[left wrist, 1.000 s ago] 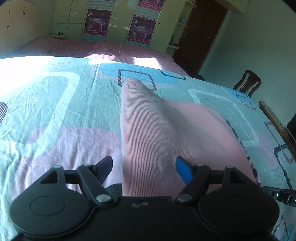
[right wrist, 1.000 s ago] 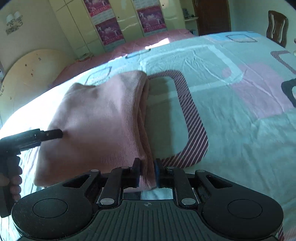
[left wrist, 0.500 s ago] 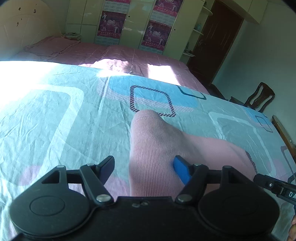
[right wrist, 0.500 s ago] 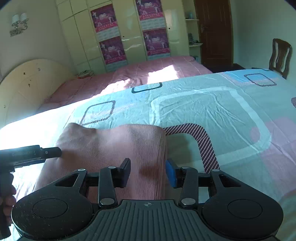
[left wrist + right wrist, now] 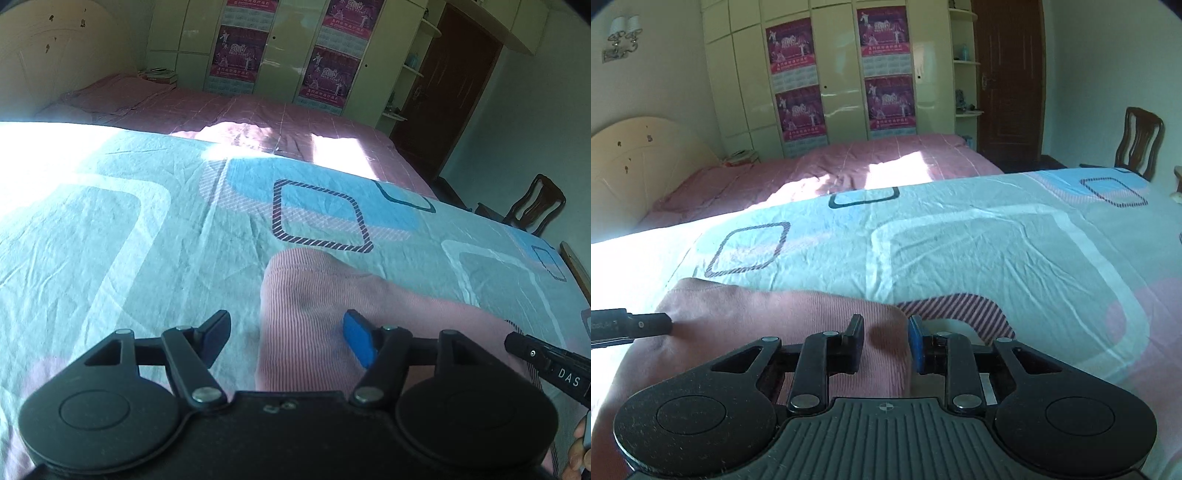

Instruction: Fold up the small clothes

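The left tool (image 5: 286, 338) hovers with jaws spread, just closing a little, straddling the left edge of a folded pink garment (image 5: 332, 325) without gripping it. The right tool (image 5: 885, 343), jaws narrowing yet released, frames the garment's right corner. The garment lies near the bed's (image 5: 997, 251) front edge on a turquoise patterned sheet. Beyond stand a pink bed (image 5: 849, 166), postered wardrobes (image 5: 842, 74), a dark door (image 5: 1008, 74) and a wooden chair (image 5: 1141, 140).

Pink garment (image 5: 332, 317): ribbed knit cloth, matt. Bedsheet (image 5: 147, 240): creased printed cotton, seemingly. Wardrobe doors (image 5: 842, 74): glossy finish noted.
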A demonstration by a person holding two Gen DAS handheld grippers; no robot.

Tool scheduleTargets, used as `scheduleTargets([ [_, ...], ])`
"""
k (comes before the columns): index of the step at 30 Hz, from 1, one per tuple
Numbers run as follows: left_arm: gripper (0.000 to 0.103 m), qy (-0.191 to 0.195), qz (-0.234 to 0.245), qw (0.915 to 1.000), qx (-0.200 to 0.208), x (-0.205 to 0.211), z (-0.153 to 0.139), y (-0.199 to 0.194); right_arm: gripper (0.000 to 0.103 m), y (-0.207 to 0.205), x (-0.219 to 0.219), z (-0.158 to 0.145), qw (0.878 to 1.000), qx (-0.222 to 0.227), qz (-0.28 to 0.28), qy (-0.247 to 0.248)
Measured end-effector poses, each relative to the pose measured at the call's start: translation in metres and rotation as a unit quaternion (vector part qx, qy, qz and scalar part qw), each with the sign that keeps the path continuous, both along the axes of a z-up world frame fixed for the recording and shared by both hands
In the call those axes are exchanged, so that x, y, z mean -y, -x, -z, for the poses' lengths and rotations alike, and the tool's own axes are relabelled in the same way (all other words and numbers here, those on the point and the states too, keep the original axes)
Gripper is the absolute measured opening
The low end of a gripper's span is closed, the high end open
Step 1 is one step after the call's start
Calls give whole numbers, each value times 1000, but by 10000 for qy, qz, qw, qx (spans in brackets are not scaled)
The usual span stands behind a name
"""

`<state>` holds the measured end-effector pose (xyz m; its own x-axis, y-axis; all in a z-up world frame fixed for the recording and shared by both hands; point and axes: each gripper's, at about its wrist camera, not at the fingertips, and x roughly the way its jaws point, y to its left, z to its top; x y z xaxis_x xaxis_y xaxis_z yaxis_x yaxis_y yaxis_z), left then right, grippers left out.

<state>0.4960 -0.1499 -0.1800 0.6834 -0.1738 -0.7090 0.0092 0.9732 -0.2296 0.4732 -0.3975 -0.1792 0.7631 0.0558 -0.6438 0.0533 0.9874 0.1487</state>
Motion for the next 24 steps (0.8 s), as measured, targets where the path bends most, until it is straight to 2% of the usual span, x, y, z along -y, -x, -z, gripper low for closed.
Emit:
scheduleTargets([
  [2,70,-99,-49,9999,-65,0,12,-4,26,-11,0,15,9996,-232,97,123],
  [3,72,-60,-84,9999,-21,-3,16,-4,26,-15,5,25,9993,-352,147,15],
  [5,72,-68,-101,9999,-1,-3,17,-3,26,-17,11,29,9992,-328,195,-151],
  [7,73,-163,-81,9998,-3,-1,16,-3,27,-18,7,28,9993,-339,131,8],
  [11,77,-248,-102,9996,-69,-1,9,-2,27,-12,12,17,9995,-299,76,-64],
  [16,78,-437,-42,9990,55,1,-2,9,27,12,8,-4,9999,-80,-87,-40],
  [24,77,-331,143,9992,187,1,-26,44,27,42,-6,-22,9989,68,-459,76],
])
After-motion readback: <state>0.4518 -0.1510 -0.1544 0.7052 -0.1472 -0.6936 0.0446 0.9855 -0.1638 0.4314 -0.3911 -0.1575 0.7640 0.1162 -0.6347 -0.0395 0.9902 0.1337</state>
